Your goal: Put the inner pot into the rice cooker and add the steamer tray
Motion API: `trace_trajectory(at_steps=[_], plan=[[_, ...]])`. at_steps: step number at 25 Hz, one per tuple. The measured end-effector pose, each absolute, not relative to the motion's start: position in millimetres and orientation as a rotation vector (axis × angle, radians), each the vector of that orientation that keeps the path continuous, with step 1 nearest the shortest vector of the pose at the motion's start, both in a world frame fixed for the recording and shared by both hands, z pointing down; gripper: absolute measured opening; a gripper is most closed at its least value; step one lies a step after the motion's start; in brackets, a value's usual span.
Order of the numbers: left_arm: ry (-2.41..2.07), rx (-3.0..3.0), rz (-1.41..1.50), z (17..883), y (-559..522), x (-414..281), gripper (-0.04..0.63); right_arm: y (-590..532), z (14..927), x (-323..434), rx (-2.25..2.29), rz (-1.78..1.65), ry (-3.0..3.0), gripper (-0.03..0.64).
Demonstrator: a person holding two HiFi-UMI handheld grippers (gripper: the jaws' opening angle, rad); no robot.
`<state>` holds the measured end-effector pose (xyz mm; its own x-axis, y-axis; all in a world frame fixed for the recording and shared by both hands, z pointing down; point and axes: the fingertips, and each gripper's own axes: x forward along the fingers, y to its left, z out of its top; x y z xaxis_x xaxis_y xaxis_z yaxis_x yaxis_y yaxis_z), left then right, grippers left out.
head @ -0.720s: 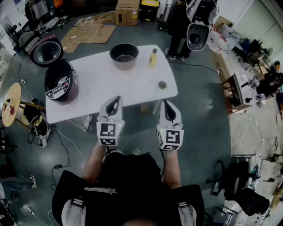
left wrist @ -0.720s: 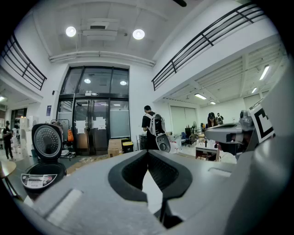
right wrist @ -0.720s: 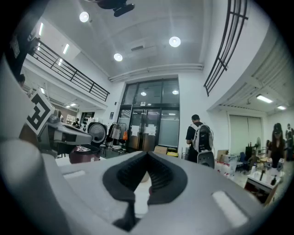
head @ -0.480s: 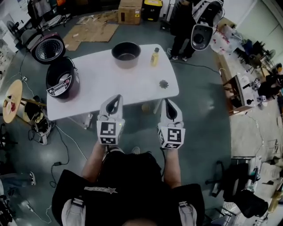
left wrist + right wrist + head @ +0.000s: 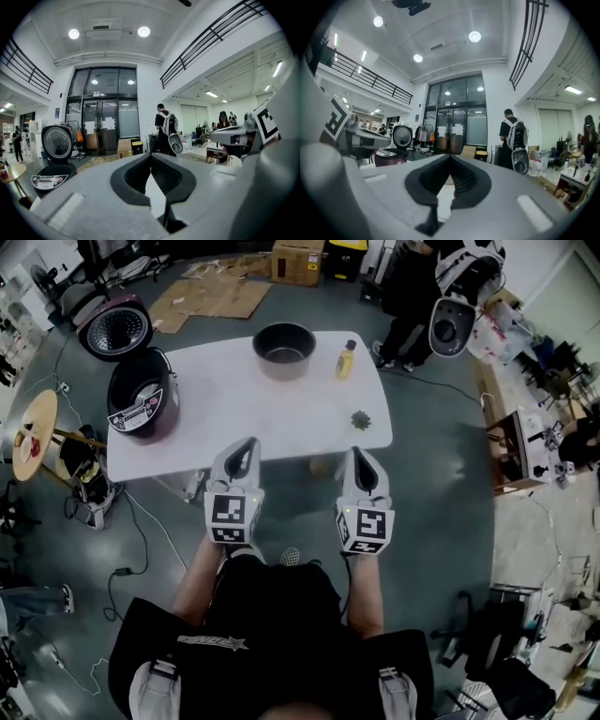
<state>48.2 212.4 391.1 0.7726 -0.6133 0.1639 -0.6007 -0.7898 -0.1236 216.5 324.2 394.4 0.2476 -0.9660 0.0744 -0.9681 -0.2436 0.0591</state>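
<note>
A dark rice cooker (image 5: 141, 401) with its round lid up stands at the left end of the white table (image 5: 234, 399); the cooker (image 5: 52, 166) also shows in the left gripper view. A grey inner pot (image 5: 283, 350) sits at the table's far middle. No steamer tray can be made out. My left gripper (image 5: 246, 448) and right gripper (image 5: 355, 457) hang side by side at the table's near edge, both shut and empty. Their jaws meet at the tips in the left gripper (image 5: 150, 159) and right gripper (image 5: 450, 159) views.
A small yellow bottle (image 5: 346, 359) and a small dark object (image 5: 361, 420) lie on the table's right part. A person with a backpack (image 5: 441, 296) stands beyond the far right corner. Cardboard boxes (image 5: 302, 259), cables and a wooden spool (image 5: 33, 435) surround the table.
The view has shifted so the table sits further right and slightly lower in the picture. Both grippers stay shut and hold the same pose.
</note>
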Motion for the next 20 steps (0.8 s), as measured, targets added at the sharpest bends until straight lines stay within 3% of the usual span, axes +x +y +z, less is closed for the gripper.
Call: trace_trajectory(at_steps=[20], plan=[[0.907,-2.966,-0.41,421,26,110,0.011,151,415,274,2.439,0.138,-1.77,0.003]])
